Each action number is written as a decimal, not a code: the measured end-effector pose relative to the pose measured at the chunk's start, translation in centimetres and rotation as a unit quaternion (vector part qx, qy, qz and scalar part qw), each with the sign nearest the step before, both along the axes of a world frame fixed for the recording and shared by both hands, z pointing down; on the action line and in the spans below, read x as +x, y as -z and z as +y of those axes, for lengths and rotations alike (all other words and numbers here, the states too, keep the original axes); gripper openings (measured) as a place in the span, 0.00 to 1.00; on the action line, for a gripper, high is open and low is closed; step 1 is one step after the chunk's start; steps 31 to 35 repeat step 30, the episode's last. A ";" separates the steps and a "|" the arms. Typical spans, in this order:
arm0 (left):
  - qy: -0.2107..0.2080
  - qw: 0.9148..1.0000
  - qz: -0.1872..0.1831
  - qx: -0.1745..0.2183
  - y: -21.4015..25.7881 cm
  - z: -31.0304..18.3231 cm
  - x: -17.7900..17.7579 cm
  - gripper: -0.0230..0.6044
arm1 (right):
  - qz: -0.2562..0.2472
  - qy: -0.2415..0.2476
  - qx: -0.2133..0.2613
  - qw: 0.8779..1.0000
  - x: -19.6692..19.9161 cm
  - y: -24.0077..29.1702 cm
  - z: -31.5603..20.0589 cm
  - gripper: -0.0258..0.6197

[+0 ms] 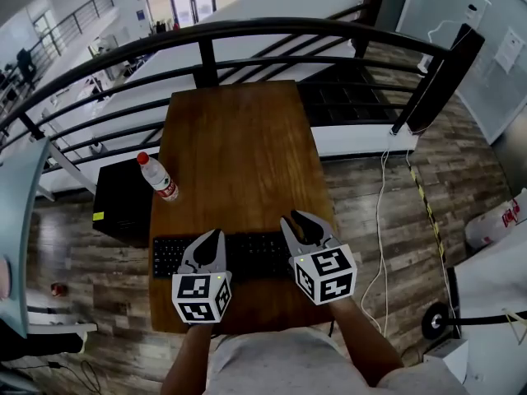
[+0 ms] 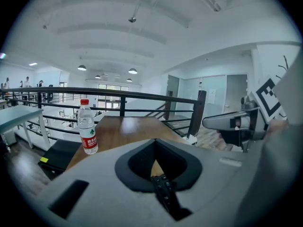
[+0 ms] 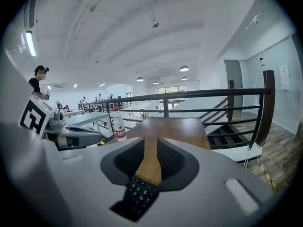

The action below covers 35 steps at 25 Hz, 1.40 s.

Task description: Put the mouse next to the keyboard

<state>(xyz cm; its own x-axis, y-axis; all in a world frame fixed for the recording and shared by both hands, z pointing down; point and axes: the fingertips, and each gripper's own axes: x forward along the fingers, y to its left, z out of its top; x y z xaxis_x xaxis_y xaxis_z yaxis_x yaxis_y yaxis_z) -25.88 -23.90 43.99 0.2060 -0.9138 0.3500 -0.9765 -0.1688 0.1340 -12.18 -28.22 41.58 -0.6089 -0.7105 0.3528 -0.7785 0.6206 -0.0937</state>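
A black keyboard [image 1: 255,255] lies along the near edge of the brown wooden table [image 1: 239,155]. No mouse shows in any view. My left gripper [image 1: 216,235] hovers over the keyboard's left half, its jaws together with nothing in them; keys [image 2: 163,188] show just below its tips. My right gripper [image 1: 299,220] hovers over the keyboard's right half. Its jaws stand a narrow gap apart, and only bare table wood and keyboard keys [image 3: 137,193] show through the gap.
A water bottle [image 1: 156,176] with a red cap and label stands near the table's left edge. A black railing [image 1: 247,35] runs behind the table. A black box [image 1: 122,197] sits on the floor at the left, and a white cable [image 1: 380,220] lies on the floor at the right.
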 end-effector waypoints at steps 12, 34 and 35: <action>-0.009 1.000 0.007 0.016 1.2 -0.3 0.5 0.03 | -0.013 -0.001 0.037 0.999 0.4 1.8 0.8 0.06; -0.014 1.000 0.010 0.009 0.7 -0.5 1.1 0.03 | -0.010 0.005 0.035 0.999 0.4 1.5 0.7 0.06; -0.014 1.000 0.010 0.009 0.7 -0.5 1.1 0.03 | -0.010 0.005 0.035 0.999 0.4 1.5 0.7 0.06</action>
